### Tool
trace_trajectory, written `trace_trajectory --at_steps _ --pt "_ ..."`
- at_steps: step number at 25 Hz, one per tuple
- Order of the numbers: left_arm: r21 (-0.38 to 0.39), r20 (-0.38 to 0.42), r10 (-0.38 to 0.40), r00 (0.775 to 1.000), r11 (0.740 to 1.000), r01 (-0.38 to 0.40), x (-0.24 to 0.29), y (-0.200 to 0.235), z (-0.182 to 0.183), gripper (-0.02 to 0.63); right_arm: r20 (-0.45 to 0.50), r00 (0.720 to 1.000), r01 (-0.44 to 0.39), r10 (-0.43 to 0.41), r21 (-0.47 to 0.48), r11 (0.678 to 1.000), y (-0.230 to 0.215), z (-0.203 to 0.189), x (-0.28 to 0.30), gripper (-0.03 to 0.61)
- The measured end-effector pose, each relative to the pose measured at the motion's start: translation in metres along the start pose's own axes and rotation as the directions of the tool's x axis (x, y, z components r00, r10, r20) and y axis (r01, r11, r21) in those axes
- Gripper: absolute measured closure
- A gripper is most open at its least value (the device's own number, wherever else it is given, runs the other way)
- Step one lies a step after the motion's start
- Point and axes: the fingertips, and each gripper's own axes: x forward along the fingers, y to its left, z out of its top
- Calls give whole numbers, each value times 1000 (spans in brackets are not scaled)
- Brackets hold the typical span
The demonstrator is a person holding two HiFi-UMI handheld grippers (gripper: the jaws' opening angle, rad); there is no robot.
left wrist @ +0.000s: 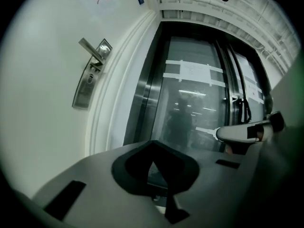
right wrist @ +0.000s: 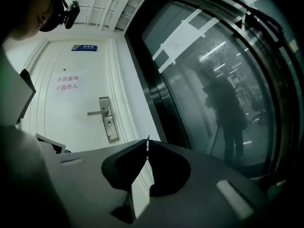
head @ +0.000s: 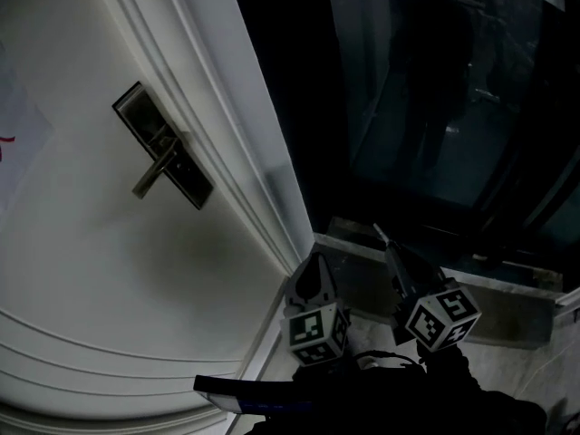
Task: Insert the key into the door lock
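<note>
Key pinched edge-on between right hand-held gripper jaw tips, long axis along jaws, tip pointing forward past them, well apart from door lock. Left hand-held gripper closed, empty.

We see a white panelled door filling the left half of the head view. A dark metal lock plate is mounted on it at upper left, with a lever handle projecting from its middle. A paper notice with red print is stuck at the far left edge. Pale floor shows at lower right.
</note>
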Motion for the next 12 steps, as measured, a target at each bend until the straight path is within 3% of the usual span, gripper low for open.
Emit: trace_trajectory --at_steps 5,12 --pt "-22 30 142 989 990 -141 2 69 14 612 -58 988 -143 142 -9 990 40 -13 66 566" --pt "-78 71 333 940 941 -328 -8 159 33 612 -123 939 -327 322 -18 945 103 -33 140 566"
